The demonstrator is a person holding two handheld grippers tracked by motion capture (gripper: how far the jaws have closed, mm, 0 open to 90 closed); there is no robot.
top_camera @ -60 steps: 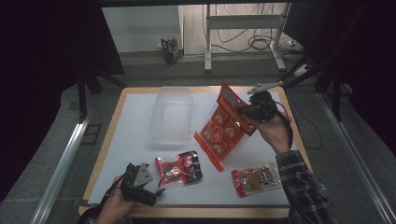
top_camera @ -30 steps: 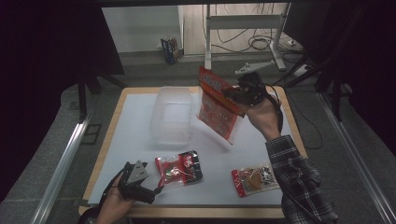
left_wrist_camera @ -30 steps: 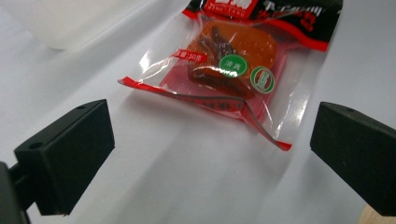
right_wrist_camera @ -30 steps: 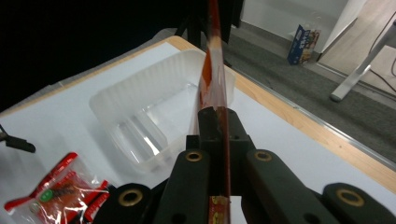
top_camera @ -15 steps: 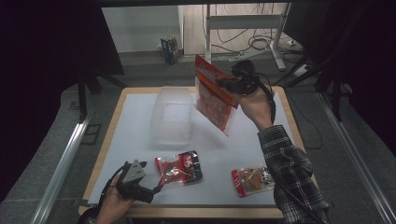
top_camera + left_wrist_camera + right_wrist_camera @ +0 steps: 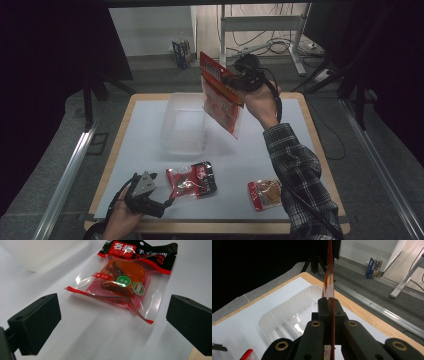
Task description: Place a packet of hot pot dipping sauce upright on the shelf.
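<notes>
1. The right gripper has its fingers clenched on the top edge of a large red snack bag. In the right gripper view the bag runs as a thin vertical sheet straight through the closed gap.
2. That bag hangs tilted in the air, above the surface at about 12 o'clock from its centre. Its lower corner is over the right-hand rim of the clear plastic tub.
3. The left gripper rests low at about 7 o'clock, fingers released and spread wide, holding nothing. A small red packet lies flat just ahead of them, between the two in the left gripper view and touching neither.
4. Risk, as I judge it: the grasp takes only a narrow strip of film, so the bag may swing or slip if the hand turns fast. It then drops outside the tub or lands across its rim.
5. A second risk is the dangling corner catching the tub's wall on the way down and nudging the light tub sideways.
6. Another small packet lies at 5 o'clock near the front edge of the surface, well apart from the tub.
7. Open room: the white sheet is bare to the left of the tub and between the tub and the front packets. The tub sits close to the far edge, so there is little slack behind it.
</notes>
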